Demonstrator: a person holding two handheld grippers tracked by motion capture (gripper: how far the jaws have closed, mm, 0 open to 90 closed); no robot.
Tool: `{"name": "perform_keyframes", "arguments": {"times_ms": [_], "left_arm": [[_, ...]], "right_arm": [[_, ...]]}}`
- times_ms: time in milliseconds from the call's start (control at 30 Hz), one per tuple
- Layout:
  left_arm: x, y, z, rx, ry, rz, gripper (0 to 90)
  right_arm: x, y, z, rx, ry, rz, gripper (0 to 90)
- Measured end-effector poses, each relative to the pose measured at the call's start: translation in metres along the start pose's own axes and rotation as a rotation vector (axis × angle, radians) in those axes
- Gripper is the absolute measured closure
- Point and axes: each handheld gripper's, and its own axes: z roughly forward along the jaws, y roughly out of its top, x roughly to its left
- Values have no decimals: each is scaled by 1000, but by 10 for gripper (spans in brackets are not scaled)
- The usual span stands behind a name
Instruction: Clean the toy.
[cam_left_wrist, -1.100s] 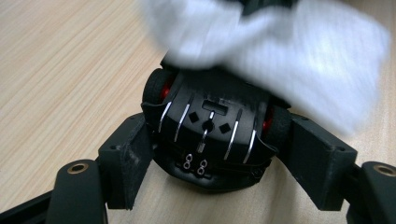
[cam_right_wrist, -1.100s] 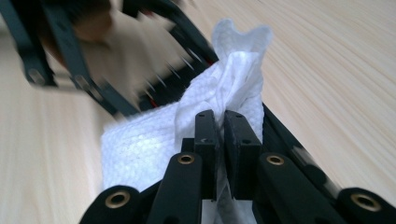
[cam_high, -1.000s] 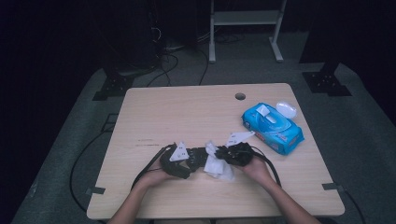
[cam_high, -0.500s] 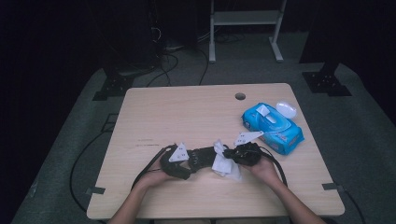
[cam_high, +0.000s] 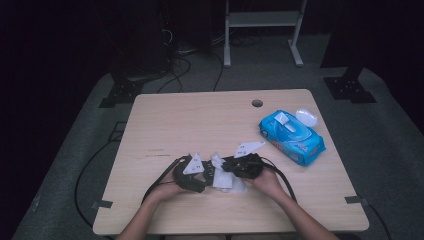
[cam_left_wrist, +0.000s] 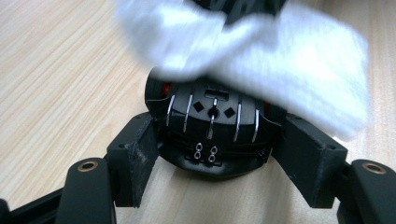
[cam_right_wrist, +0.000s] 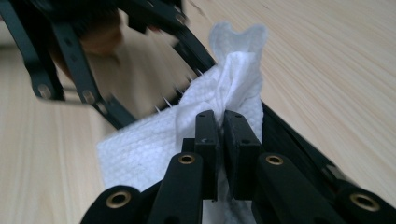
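A black rounded device (cam_left_wrist: 212, 126) with silver ribs rests on the wooden table (cam_high: 200, 120) between my left gripper's (cam_left_wrist: 217, 154) jaws. Those jaws have just been closing, and both pads touch the device's sides. A crumpled white wipe (cam_left_wrist: 289, 60) lies over the device's far end. My right gripper (cam_right_wrist: 223, 123) is shut on a bunched fold of this wipe (cam_right_wrist: 154, 144). In the high view the left gripper (cam_high: 192, 172) and right gripper (cam_high: 240, 167) face each other near the front edge, with the wipe (cam_high: 222, 177) between them.
A blue pack of wipes (cam_high: 291, 136) lies at the right of the table with its clear lid (cam_high: 306, 117) flipped open. A cable hole (cam_high: 257, 103) sits near the far edge. Cables trail from both grippers toward the front. A white stand (cam_high: 260, 20) is behind the table.
My right gripper carried the wipe a little to the right, then back left against the left gripper. The left hand kept its place.
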Motion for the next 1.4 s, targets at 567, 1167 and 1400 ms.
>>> {"name": "perform_keyframes", "arguments": {"times_ms": [567,1167,1400], "left_arm": [[-1,3,4,1,15,-11,264],[0,4,5,1,21,-20,243],[6,7,2,-13,16,-35,166]], "right_arm": [[-18,1,-3,-11,-68,53,839],[-35,-22,-27,-2,-89,100,840],[-36,-17,-23,8,-95,56,840]]}}
